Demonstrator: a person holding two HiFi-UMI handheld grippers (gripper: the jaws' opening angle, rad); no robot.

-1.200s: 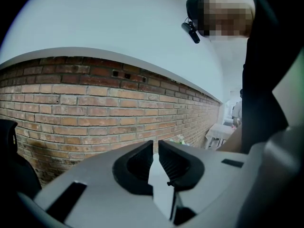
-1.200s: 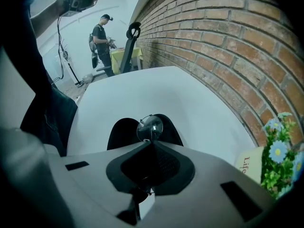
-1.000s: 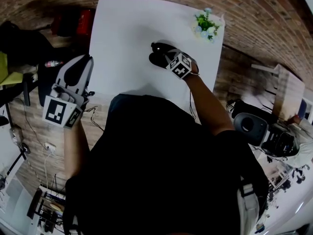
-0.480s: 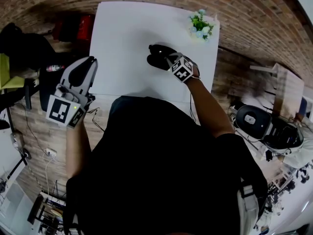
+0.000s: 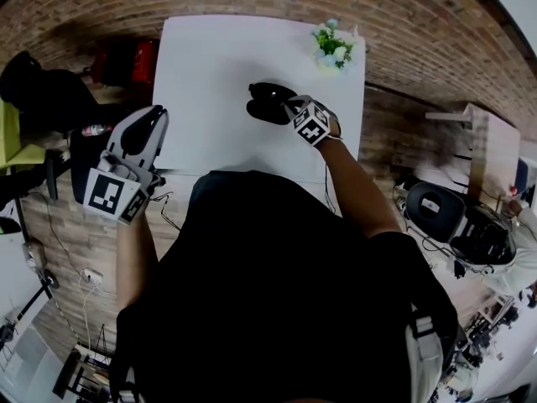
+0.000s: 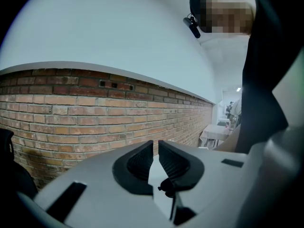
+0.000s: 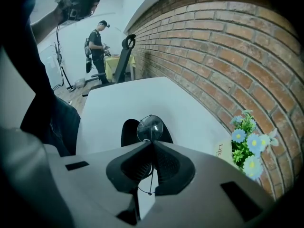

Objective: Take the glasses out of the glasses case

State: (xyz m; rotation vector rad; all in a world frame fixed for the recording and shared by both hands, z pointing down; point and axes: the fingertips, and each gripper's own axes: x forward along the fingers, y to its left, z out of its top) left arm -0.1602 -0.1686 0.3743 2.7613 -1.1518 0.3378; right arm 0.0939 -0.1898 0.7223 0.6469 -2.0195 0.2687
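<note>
Glasses (image 7: 150, 128) pinched in right gripper (image 7: 152, 144): jaws pressed together on the thin frame, one round lens standing up just past the jaw tips, a fine wire of the frame running down between the pads. Lens sits directly in front of the black case (image 7: 127, 133); cannot tell whether the glasses are fully clear of it. Case lies on the white table (image 7: 123, 99), roughly mid-table. Head view: right gripper (image 5: 289, 107) reaches over the table (image 5: 210, 65), its tips at the case (image 5: 262, 107), marker cube toward the person. Small pot of blue and white flowers (image 7: 247, 146) at the far right corner of the table, near the brick wall, apart from the case; same flowers (image 5: 333, 44) at top right in the head view. Left gripper (image 5: 144, 131) held off the table's left edge, well away from the case. Its own view: left gripper (image 6: 156, 148) jaws only just apart, a thin slit, nothing in it, aimed at a brick wall (image 6: 71, 113). Background, right gripper view: a person (image 7: 97, 44) standing beside a chair (image 7: 126, 53), beyond the table's far end.
</note>
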